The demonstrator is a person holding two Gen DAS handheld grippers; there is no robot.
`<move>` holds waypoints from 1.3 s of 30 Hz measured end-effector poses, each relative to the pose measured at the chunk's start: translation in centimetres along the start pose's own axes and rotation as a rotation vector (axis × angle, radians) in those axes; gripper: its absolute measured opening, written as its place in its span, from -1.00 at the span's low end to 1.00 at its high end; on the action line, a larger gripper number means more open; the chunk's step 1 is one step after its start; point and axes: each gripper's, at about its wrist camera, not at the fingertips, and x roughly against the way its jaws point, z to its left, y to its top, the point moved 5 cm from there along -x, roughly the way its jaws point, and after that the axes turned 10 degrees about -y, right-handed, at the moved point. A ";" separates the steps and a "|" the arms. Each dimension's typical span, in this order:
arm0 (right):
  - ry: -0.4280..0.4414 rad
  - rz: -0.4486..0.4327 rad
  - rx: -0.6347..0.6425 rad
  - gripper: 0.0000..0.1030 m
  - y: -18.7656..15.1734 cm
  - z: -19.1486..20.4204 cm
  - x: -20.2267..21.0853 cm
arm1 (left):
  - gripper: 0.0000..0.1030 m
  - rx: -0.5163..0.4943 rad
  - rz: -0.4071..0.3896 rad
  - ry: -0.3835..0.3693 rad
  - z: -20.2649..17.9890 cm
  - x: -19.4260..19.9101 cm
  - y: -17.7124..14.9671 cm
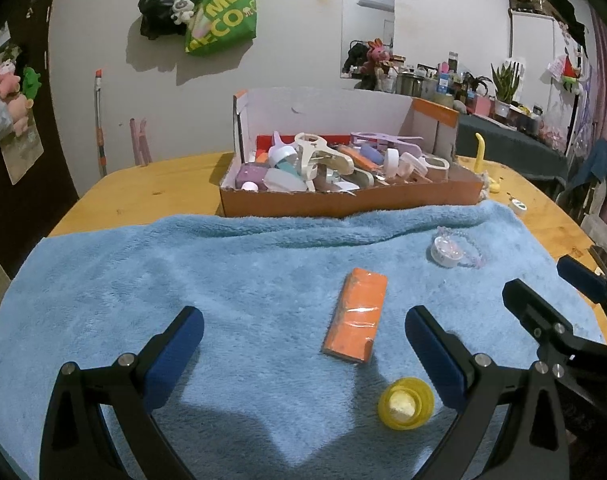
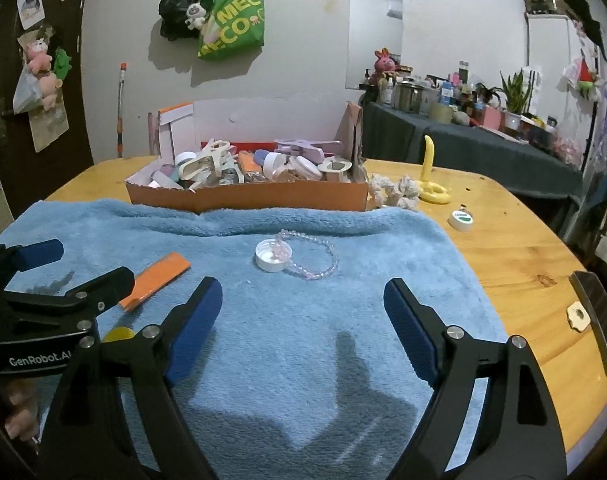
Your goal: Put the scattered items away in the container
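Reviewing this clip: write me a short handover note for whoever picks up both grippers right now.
Left gripper: open, empty, hovering over the blue towel, with the orange block lying between its fingers and untouched.
Right gripper: open, empty, aimed toward the white cap and pink bead bracelet.
Done: the cardboard box at the towel's far edge already holds many clips, caps and bottles.
Left: orange block, yellow cap, white cap and bracelet, all still on the towel. Suggest the left takes the block, the right the cap or bracelet.
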 end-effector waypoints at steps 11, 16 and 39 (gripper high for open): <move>-0.001 0.019 -0.018 0.61 -0.2 -0.3 -0.2 | 0.99 -0.006 0.003 -0.001 -0.1 0.0 -0.1; -0.001 0.025 -0.020 0.61 -0.3 -0.3 -0.3 | 0.99 -0.004 0.005 -0.001 -0.1 0.0 -0.1; -0.003 0.027 -0.019 0.61 -0.4 -0.3 -0.4 | 0.99 -0.007 0.017 0.000 -0.1 -0.2 -0.2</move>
